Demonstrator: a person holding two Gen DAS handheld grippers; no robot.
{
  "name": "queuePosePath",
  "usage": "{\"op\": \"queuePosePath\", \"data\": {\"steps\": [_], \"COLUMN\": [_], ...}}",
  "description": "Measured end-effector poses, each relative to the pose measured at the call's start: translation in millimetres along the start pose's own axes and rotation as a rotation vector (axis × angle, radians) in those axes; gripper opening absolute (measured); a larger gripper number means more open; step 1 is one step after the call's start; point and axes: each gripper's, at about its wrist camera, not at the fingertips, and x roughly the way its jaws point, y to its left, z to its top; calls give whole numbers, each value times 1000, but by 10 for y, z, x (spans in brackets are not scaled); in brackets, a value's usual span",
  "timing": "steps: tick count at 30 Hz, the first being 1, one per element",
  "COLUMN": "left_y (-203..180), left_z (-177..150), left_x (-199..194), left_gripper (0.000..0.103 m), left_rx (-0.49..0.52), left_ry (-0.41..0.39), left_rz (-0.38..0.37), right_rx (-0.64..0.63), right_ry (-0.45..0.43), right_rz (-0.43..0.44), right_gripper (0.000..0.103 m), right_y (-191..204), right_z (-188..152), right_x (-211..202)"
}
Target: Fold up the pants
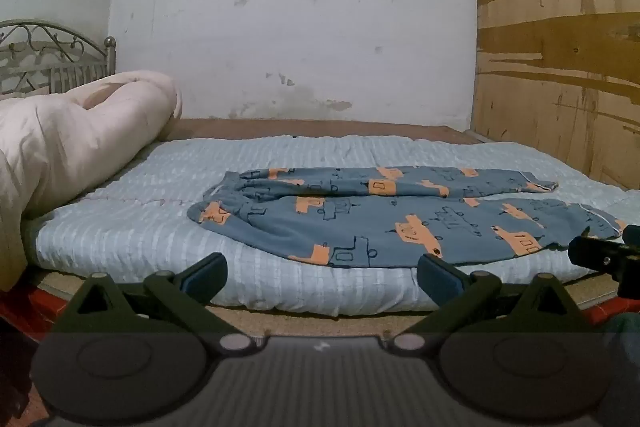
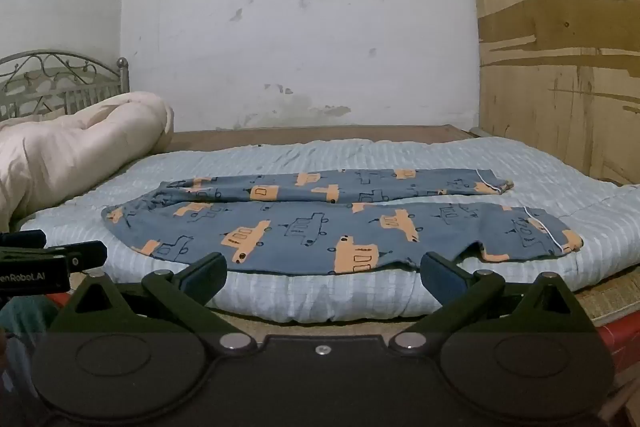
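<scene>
Blue pants (image 1: 384, 223) with orange truck prints lie flat on the light blue quilt (image 1: 160, 227), waist to the left, both legs stretched right side by side. They also show in the right wrist view (image 2: 320, 223). My left gripper (image 1: 322, 273) is open and empty, at the quilt's near edge below the pants' seat. My right gripper (image 2: 322, 273) is open and empty at the near edge below the near leg. The right gripper's tip shows at the right edge of the left wrist view (image 1: 600, 255); the left gripper shows at the left edge of the right wrist view (image 2: 52, 259).
A rolled cream duvet (image 1: 68, 151) lies at the left of the bed before a metal headboard (image 1: 52, 59). A white wall (image 1: 300, 19) stands behind and a plywood panel (image 1: 560, 47) on the right. The bed's red frame edge (image 2: 616, 335) runs below the quilt.
</scene>
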Motion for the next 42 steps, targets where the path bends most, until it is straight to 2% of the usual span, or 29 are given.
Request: {"op": "queuePosePath", "data": {"steps": [42], "left_y": [-88], "left_z": [23], "left_x": [-49], "left_gripper": [102], "left_rx": [8], "left_ry": [0], "left_rz": [-1], "right_rx": [-2], "right_ry": [4], "right_rz": [-1], "right_gripper": [102], "right_y": [8], "right_z": [2], "right_x": [-3]}}
